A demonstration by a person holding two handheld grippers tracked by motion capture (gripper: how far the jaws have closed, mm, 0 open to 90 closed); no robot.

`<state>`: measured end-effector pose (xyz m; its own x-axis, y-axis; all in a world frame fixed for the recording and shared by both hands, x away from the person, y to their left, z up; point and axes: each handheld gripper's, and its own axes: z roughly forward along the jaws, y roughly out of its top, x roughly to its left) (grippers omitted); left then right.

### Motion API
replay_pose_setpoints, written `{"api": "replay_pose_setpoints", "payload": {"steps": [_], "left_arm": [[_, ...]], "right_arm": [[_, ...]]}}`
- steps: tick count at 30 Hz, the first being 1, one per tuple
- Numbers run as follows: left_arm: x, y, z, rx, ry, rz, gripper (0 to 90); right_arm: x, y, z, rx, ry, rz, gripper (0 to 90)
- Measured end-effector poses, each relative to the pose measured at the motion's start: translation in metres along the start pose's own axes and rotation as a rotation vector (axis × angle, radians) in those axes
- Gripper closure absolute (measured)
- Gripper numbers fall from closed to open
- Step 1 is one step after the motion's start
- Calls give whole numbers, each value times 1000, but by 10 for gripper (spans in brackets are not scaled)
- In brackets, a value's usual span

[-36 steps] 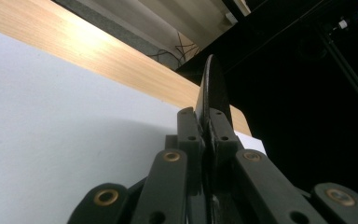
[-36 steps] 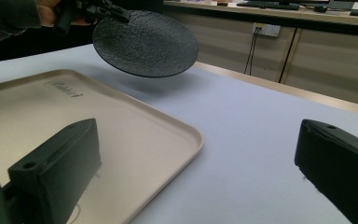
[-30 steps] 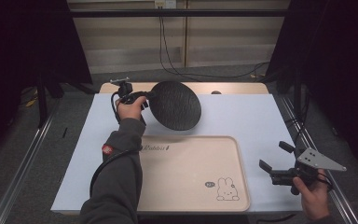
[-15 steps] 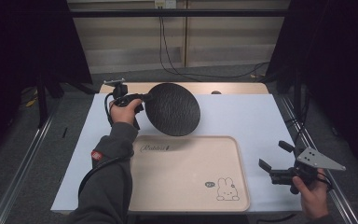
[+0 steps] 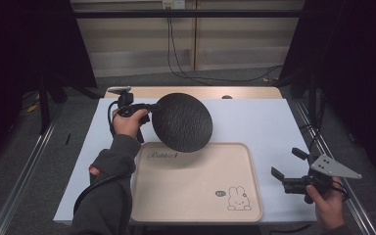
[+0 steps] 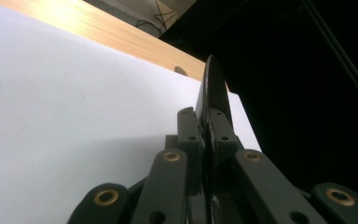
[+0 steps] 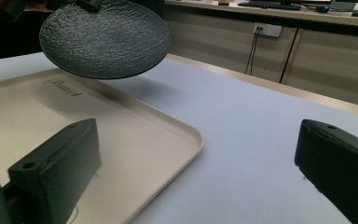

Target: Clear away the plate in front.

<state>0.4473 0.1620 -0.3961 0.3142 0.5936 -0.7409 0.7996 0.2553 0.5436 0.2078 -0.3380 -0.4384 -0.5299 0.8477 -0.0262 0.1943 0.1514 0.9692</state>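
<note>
The black plate (image 5: 183, 122) was up off the table, tilted, hanging over the far edge of the beige tray (image 5: 196, 188) with its rim clamped tight in the left gripper (image 5: 149, 106); pretty solid pinch right on the edge. The right gripper (image 5: 286, 169) sat near the tray's right side on the white mat (image 5: 264, 122), jaws wide apart with nothing in them.

The high view looks down on the whole table (image 5: 284, 122); both gripper views sit low, close, sharing the plate (image 7: 105, 37).
</note>
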Motion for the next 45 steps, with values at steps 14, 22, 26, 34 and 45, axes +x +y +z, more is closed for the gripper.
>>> {"api": "replay_pose_setpoints", "payload": {"steps": [14, 22, 26, 34, 45], "left_arm": [[-10, -13, -9, 51, -42, 30, 863], [-14, -21, -12, 72, -52, 53, 863], [-14, -24, -15, 79, -64, 60, 863], [-18, -33, -18, 102, -76, 77, 863], [-25, -45, -23, 123, -110, 105, 863]], "right_arm": [[0, 0, -1, -1, -1, 4, 0], [0, 0, 0, -3, 2, 0, 0], [0, 0, 0, -2, 3, -2, 0], [0, 0, 0, -1, 4, -1, 0], [1, 0, 1, -5, 2, 3, 0]]}}
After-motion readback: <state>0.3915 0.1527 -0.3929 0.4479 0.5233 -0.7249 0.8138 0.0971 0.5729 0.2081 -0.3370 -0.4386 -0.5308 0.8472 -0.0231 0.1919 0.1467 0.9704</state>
